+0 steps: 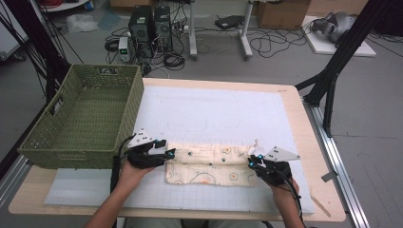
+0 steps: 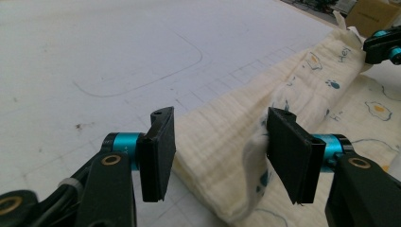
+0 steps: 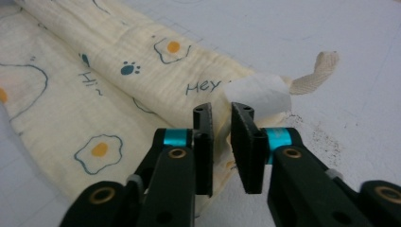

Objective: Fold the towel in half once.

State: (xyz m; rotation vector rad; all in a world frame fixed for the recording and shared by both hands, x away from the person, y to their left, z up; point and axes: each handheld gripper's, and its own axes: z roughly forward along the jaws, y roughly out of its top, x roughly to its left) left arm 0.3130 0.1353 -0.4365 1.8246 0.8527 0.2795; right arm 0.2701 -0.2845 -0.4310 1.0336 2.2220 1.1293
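Observation:
A cream cloth (image 1: 209,166) printed with fried eggs and paw marks lies folded into a long strip on the white mat (image 1: 214,109). My left gripper (image 1: 167,153) is at the strip's left end. In the left gripper view it (image 2: 222,116) stands open, the cloth (image 2: 307,80) edge between its jaws and a fold touching the right one. My right gripper (image 1: 252,160) is at the strip's right end. In the right gripper view it (image 3: 222,113) is shut on the cloth (image 3: 118,94) at its corner, just below a white label (image 3: 257,94) and a ribbon loop (image 3: 317,71).
A green woven basket (image 1: 47,147) stands at the table's left side, close to my left hand. The wooden table edge (image 1: 304,142) runs along the right. Beyond the table lie cables, computer towers (image 1: 149,28) and black frame legs (image 1: 332,80).

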